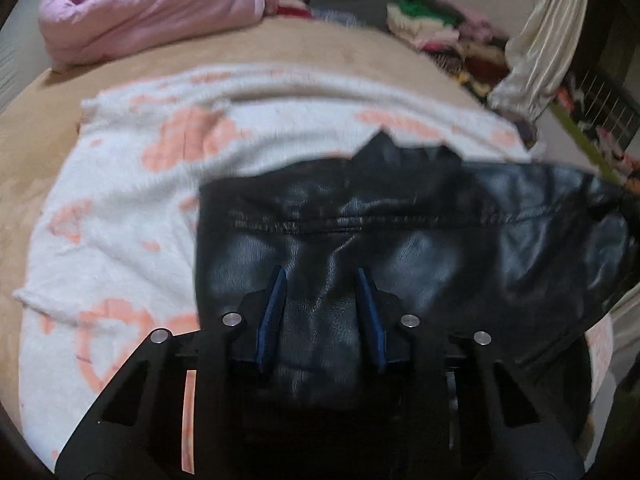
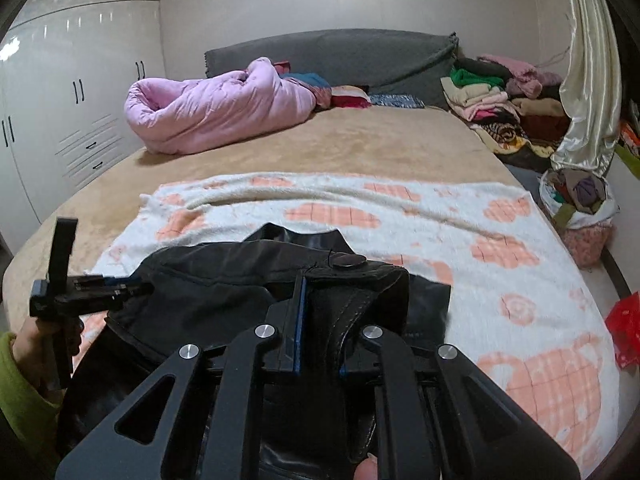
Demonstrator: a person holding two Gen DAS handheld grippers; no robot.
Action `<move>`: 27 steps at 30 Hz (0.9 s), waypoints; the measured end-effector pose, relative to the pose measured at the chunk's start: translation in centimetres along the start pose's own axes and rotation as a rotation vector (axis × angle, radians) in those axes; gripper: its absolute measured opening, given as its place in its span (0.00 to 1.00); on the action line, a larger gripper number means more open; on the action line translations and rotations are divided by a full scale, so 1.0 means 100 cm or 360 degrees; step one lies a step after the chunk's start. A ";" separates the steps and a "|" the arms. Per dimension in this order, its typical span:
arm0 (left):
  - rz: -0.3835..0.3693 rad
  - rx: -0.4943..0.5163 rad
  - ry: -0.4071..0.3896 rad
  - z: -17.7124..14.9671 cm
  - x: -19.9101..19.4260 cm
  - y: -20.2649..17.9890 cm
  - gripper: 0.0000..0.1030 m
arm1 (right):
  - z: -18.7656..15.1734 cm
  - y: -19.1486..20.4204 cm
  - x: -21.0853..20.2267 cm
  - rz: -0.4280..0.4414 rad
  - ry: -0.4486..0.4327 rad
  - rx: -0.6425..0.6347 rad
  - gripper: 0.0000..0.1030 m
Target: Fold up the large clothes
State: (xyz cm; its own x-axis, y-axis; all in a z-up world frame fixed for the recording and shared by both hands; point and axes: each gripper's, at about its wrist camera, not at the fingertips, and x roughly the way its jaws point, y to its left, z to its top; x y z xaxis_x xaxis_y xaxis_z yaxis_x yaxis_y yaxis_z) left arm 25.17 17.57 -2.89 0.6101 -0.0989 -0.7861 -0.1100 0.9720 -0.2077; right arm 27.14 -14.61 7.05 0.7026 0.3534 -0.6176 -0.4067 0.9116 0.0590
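Note:
A black leather jacket [image 1: 400, 220] lies on a white blanket with orange patterns [image 1: 120, 208] spread over the bed. My left gripper [image 1: 323, 300] points down onto the jacket, and a bunched ridge of leather fills the gap between its blue pads [image 1: 276, 308]. The right wrist view shows it from the side [image 2: 140, 284], gripping the jacket's left edge, held by a hand in a green sleeve. My right gripper [image 2: 320, 320] is shut on a lifted fold of the jacket [image 2: 224, 280] near a snap button [image 2: 346, 260]. Leather drapes over its right finger and hides it.
A rolled pink quilt [image 2: 216, 112] lies at the far left of the tan bed [image 2: 360, 148]. Stacked clothes [image 2: 500, 96], a cream curtain [image 2: 588, 80] and a full basket [image 2: 576, 200] stand at the right. White wardrobes [image 2: 72, 92] line the left wall.

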 end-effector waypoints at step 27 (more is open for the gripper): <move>0.0039 0.0031 0.0123 -0.011 0.028 0.006 0.27 | -0.020 0.009 0.040 -0.0133 0.0114 0.0104 0.38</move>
State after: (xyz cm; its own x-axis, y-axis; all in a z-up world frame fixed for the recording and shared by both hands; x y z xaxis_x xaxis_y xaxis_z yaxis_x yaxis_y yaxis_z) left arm 26.01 17.66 -5.87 0.5450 -0.0903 -0.8336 -0.1088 0.9782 -0.1770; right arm 28.44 -12.77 3.04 0.6880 0.2618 -0.6769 -0.3079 0.9499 0.0545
